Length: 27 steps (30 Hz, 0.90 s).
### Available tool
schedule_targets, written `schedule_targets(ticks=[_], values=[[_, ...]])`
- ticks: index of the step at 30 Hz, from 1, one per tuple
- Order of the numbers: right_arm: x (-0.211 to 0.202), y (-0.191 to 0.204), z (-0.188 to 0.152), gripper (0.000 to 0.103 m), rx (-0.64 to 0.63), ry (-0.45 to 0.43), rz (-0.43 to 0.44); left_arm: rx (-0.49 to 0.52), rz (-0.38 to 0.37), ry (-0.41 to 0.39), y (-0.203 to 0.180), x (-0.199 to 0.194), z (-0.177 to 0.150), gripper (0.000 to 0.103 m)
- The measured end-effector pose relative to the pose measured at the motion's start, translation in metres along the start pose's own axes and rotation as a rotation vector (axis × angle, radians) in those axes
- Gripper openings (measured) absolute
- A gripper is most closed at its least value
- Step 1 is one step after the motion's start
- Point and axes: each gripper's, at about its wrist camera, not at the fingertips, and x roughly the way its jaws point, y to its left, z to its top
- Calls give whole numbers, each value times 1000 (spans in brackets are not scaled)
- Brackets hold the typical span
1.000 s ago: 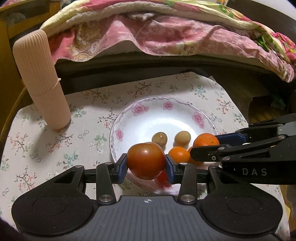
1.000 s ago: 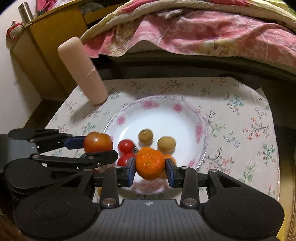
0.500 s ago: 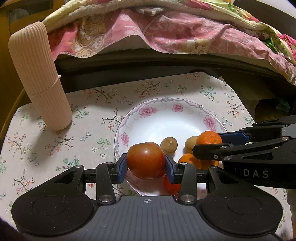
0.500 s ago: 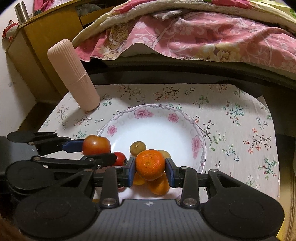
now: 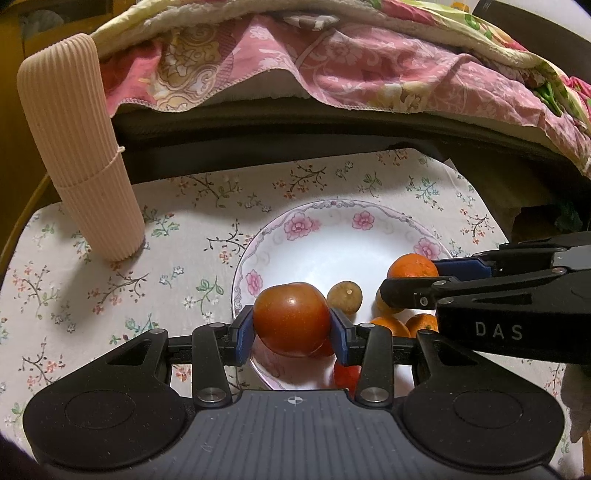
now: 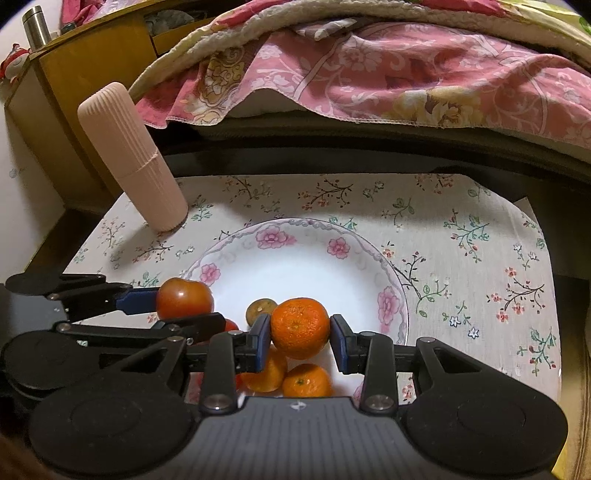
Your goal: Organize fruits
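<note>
My left gripper (image 5: 291, 328) is shut on a large red tomato (image 5: 291, 319), held just above the near left rim of a white flowered plate (image 5: 332, 236). My right gripper (image 6: 300, 332) is shut on a mandarin (image 6: 300, 328) over the plate's near part. Below it on the plate (image 6: 295, 258) lie two mandarins (image 6: 306, 380), a small brown fruit (image 6: 260, 308) and a small red tomato (image 6: 231, 325), partly hidden. Each gripper shows in the other's view: the right gripper (image 5: 413, 282) with its mandarin (image 5: 413, 266), and the left gripper (image 6: 181, 310) with the tomato (image 6: 184, 298).
A tall ribbed pink cylinder (image 5: 77, 147) stands on the floral tablecloth (image 5: 147, 277) to the far left of the plate. A bed with a pink blanket (image 5: 332, 66) overhangs behind the table. A wooden cabinet (image 6: 74, 74) with a metal flask (image 6: 37, 27) is at the far left.
My right gripper has drawn back with the mandarin toward the plate's near edge, uncovering two mandarins beneath it. The left gripper has barely shifted. Both grips are unchanged.
</note>
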Motion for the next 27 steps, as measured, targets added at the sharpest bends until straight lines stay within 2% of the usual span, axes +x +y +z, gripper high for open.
schedule_targets(ticks=[17, 20, 23, 27], values=[[3, -3, 1, 38, 9, -23, -1, 5, 8, -1, -1, -1, 0, 51], [4, -4, 1, 38, 11, -21, -6, 12, 15, -6, -1, -2, 0, 54], [6, -4, 1, 38, 13, -14, -13, 16, 31, -15, -1, -4, 1, 61], [8, -5, 0, 39, 24, -1, -14, 12, 26, -15, 1, -5, 1, 61]])
